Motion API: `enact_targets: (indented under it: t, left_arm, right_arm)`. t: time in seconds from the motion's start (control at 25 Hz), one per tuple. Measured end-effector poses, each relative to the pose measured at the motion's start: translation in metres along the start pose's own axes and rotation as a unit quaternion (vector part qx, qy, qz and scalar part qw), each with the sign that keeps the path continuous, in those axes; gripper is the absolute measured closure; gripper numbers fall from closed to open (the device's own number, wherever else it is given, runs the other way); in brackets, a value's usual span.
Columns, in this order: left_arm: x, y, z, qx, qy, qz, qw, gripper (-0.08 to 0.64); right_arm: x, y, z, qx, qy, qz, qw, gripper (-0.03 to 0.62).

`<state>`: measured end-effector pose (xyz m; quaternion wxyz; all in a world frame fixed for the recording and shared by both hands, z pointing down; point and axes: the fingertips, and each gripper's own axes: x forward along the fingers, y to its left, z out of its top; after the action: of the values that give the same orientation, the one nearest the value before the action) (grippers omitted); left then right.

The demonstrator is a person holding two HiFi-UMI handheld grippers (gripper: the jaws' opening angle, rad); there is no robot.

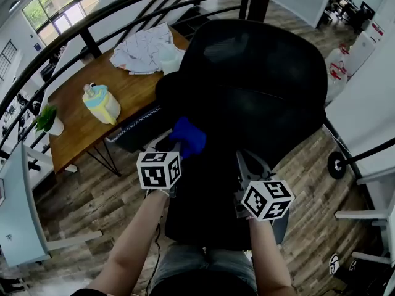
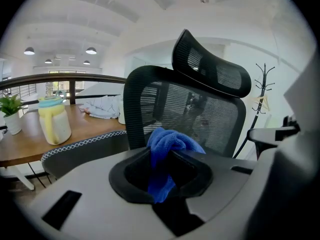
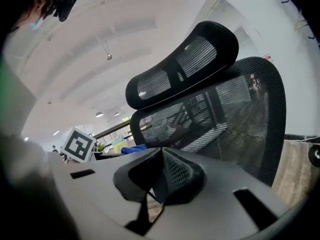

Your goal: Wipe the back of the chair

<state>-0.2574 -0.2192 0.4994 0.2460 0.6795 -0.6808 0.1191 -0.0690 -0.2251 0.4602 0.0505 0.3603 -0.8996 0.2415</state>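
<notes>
So the chair (image 1: pixel 259 85) was the black mesh kind with a headrest (image 3: pixel 185 64) on top. It sat right in front of the person, with its back facing them, next to a wooden table (image 1: pixel 74 134). The cloth (image 2: pixel 170 144), blue and bunched up, was pinched in the left gripper (image 2: pixel 162 171), whose jaws were clamped on it with a wad poking out the front. It was held up by the lower left part of the chair's back, though I couldn't tell if it was actually touching the mesh. The right gripper (image 3: pixel 161 176) had its jaws pressed together with nothing in them, pointed at the same back just right of the other one. On the table were a yellow jug (image 1: pixel 102 103), a potted plant (image 1: pixel 48 119) and some crumpled white fabric (image 1: pixel 145 48). A dark railing (image 1: pixel 92 23) curved round behind it.
</notes>
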Motion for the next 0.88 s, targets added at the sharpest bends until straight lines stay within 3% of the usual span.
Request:
enact_targets:
  t: [0.44,0.64,0.88]
  left_arm:
    - [0.030,-0.124,-0.023,0.052,0.032,-0.119,0.9910,0.476]
    - [0.051,-0.195,-0.036,0.076,0.052,-0.175,0.9803,0.476]
    - [0.077,-0.278,-0.061,0.108,0.082,-0.238,0.9619,0.476]
  right_arm:
    - [-0.068,-0.061,-0.002,0.034,-0.032,-0.085,0.995,0.565]
    - [-0.114,-0.105,-0.007,0.055,-0.046,-0.140,0.988,0.565]
    - [-0.156,-0.136,-0.023,0.081,-0.054,-0.180,0.979,0.565]
